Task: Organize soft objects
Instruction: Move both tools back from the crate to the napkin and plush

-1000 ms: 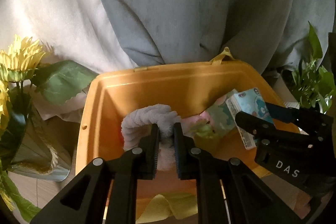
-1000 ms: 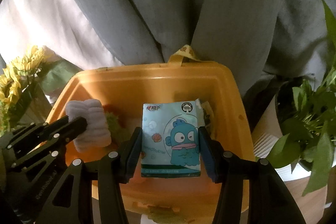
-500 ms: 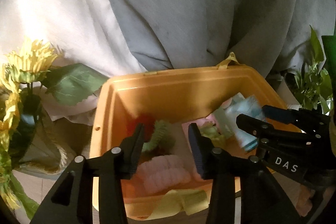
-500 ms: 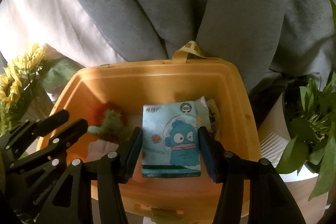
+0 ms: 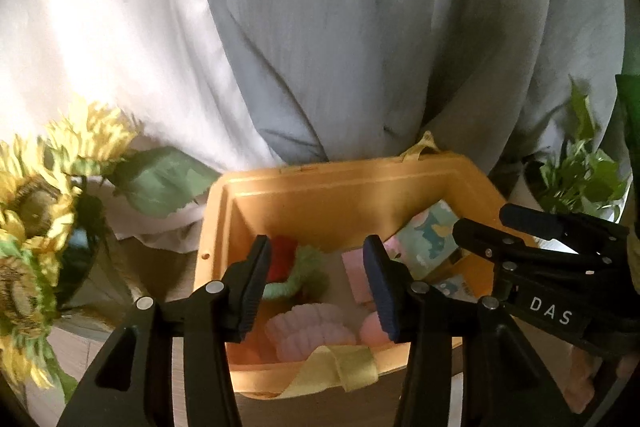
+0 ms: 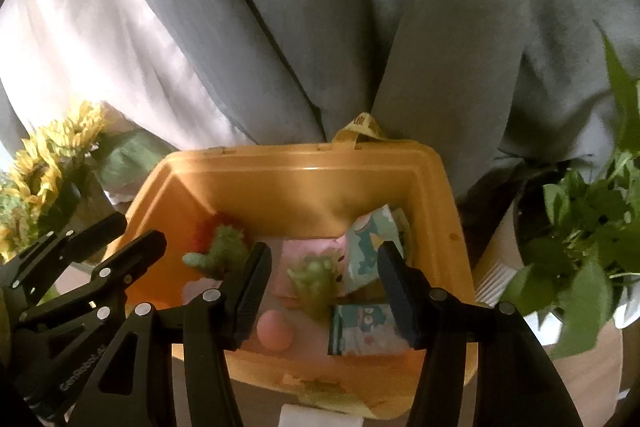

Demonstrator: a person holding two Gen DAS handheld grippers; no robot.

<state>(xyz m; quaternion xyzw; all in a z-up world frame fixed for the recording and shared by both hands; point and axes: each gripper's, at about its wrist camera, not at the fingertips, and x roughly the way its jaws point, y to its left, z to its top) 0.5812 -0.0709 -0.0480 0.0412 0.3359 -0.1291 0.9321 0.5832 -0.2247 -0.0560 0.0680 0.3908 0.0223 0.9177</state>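
An orange bin [image 5: 344, 183] [image 6: 304, 179] holds soft things. A pale ribbed plush [image 5: 312, 331] lies at its near side, below my open, empty left gripper [image 5: 316, 287]. A blue cartoon tissue pack [image 6: 364, 327] lies flat in the bin under my open, empty right gripper [image 6: 324, 291]. A second tissue pack [image 6: 372, 247] [image 5: 428, 243] leans on the right wall. A green and red fuzzy toy [image 5: 296, 271] [image 6: 220, 247], a second green toy [image 6: 316, 283], a pink cloth [image 6: 308, 251] and a pink ball [image 6: 274, 331] also lie inside.
Sunflowers in a vase [image 5: 36, 227] [image 6: 44, 179] stand left of the bin. A leafy green potted plant [image 6: 588, 247] [image 5: 580, 179] stands right of it. A grey and white curtain [image 5: 360, 27] hangs behind. A yellow ribbon [image 5: 340, 367] hangs over the bin's near rim.
My left gripper opened and dropped the pale plush into the bin. My right gripper opened and the blue tissue pack fell flat into the bin. Both grippers pulled back a little.
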